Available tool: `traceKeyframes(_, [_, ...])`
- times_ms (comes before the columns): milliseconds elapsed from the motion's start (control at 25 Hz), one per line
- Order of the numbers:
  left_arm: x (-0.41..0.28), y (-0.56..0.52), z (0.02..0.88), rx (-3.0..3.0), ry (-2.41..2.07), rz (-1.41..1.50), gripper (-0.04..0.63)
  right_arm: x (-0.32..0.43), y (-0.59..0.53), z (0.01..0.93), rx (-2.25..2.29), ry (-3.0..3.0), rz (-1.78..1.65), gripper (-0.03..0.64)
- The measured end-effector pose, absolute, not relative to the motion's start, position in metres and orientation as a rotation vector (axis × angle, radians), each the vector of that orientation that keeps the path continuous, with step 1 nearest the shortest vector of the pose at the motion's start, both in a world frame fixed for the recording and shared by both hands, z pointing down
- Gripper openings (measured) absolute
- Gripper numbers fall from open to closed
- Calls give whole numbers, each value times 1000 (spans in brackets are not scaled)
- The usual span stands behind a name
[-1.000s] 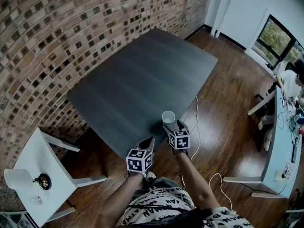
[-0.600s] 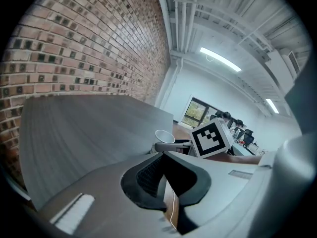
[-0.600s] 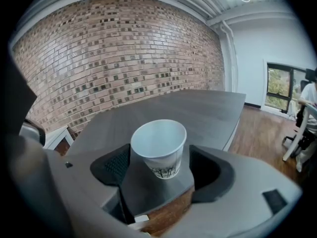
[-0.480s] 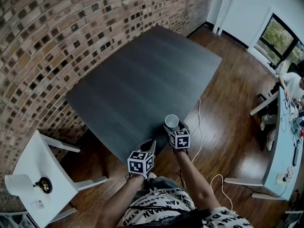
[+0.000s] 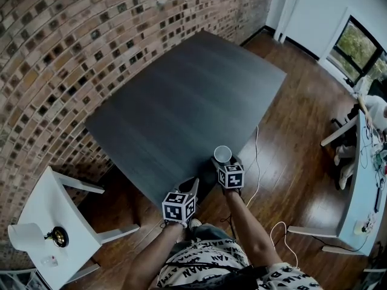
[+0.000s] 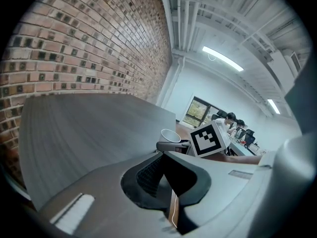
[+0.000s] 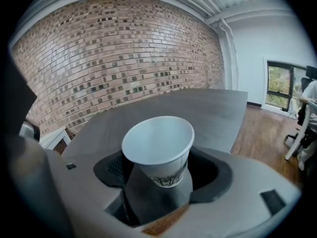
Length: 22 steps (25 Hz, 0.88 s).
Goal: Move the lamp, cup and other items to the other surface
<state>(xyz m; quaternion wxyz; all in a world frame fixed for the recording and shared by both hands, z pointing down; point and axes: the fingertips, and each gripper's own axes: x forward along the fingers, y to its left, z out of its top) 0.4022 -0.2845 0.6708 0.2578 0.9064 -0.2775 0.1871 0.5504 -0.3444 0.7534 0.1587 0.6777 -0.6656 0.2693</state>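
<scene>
Currently the cup [image 7: 157, 150] is seen between the wide jaws of the right gripper [image 7: 159, 175], which have just been closing round it, at the dark table's [image 7: 208, 108] near edge, while the left gripper [image 6: 162, 155] beside it is held closed, empty.

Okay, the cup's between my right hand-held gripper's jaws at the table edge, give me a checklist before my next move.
1. Cup between the jaws of the right hand-held gripper, which have just been closing: ok.
2. Pads pressing on the cup: cannot tell.
3. Cup upright: ok.
4. Cup well in from the edge of the dark table: not ok, it is right at the near edge.
5. Left hand-held gripper free, jaws together, nothing between: ok.
</scene>
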Motion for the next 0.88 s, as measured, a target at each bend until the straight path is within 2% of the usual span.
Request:
traceKeyframes(200, [389, -287, 661, 2444, -802, 487, 0, 542, -342, 736, 1915, -1930, 739, 331])
traceKeyframes(440, [347, -284, 641, 2412, -918, 455, 0, 499, -349, 693, 1832, -2040, 660, 330])
traceKeyframes(720, [258, -260, 620, 2324, -1138, 365, 0, 396, -356, 652, 1630, -2213, 545, 330])
traceKeyframes(880, [186, -232, 613, 2260, -1273, 314, 0, 312, -343, 642, 1492, -2306, 493, 330])
